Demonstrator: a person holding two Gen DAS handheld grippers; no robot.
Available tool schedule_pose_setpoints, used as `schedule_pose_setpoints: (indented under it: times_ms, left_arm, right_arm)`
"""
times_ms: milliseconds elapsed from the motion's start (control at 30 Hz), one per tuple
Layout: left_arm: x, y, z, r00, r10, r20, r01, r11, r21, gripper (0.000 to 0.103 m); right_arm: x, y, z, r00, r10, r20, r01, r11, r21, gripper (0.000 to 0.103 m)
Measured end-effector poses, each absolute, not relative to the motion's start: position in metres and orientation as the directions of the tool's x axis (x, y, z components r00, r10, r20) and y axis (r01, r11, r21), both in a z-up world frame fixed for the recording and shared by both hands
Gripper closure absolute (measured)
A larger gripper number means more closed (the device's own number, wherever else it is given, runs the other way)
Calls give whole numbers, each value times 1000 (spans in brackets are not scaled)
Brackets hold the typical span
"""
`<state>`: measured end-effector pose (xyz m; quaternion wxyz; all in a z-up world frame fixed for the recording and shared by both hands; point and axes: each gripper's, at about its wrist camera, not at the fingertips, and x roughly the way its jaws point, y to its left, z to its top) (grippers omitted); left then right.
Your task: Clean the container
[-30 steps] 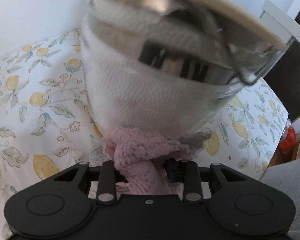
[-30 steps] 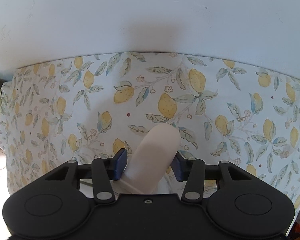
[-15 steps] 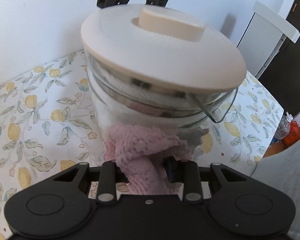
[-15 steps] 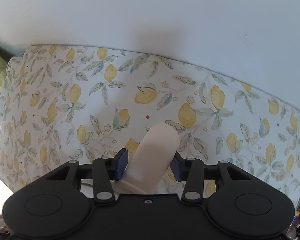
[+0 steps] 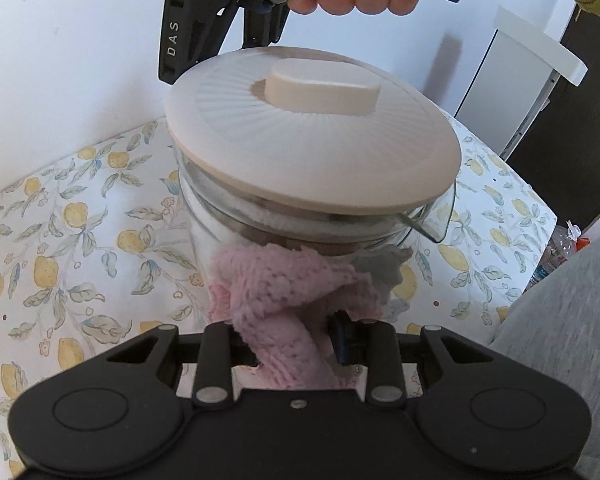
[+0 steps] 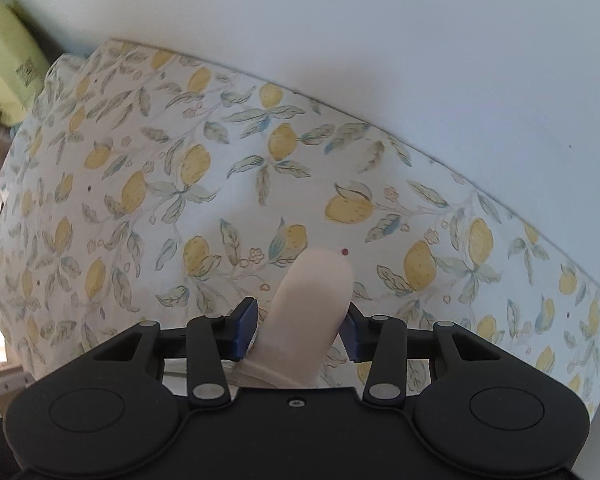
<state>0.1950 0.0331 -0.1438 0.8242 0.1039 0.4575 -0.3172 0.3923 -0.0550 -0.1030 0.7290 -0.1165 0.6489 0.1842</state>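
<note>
A white tablecloth point(image 5: 80, 240) printed with yellow lemons and pale green leaves covers the tabletop, which meets a plain white wall point(image 5: 72, 60). A white cabinet point(image 5: 516, 92) stands beside a dark door at right. In the right wrist view, a yellow-green box point(image 6: 4, 64) sits beyond the cloth's far left corner.

place: home | cue: lemon-print tablecloth point(image 6: 260, 168), white wall point(image 6: 380, 40)

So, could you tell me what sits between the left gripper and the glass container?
In the left wrist view, a pink cloth fills that stretch: the left gripper clamps it, and it bunches up against the glass container.
</note>
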Motion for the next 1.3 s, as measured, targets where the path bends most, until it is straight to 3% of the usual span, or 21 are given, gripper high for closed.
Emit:
schedule_pose_setpoints:
  times_ms: [567,800,1300]
  left_arm:
    - [205,29,-192,314,-422,-850,595,785,-170,70]
    - [206,19,-210,318,-377,-870,579,804,-137,70]
    - [182,33,-150,377,-398,-836,575,808,-126,72]
  right_arm:
    - [385,-48,-100,106,106,-989,-439,897,49,54]
    - [383,-46,-100,111,111,-988,-450,892,50,54]
    - [374,-25,-101,109,117,-987,-528,848,42,54]
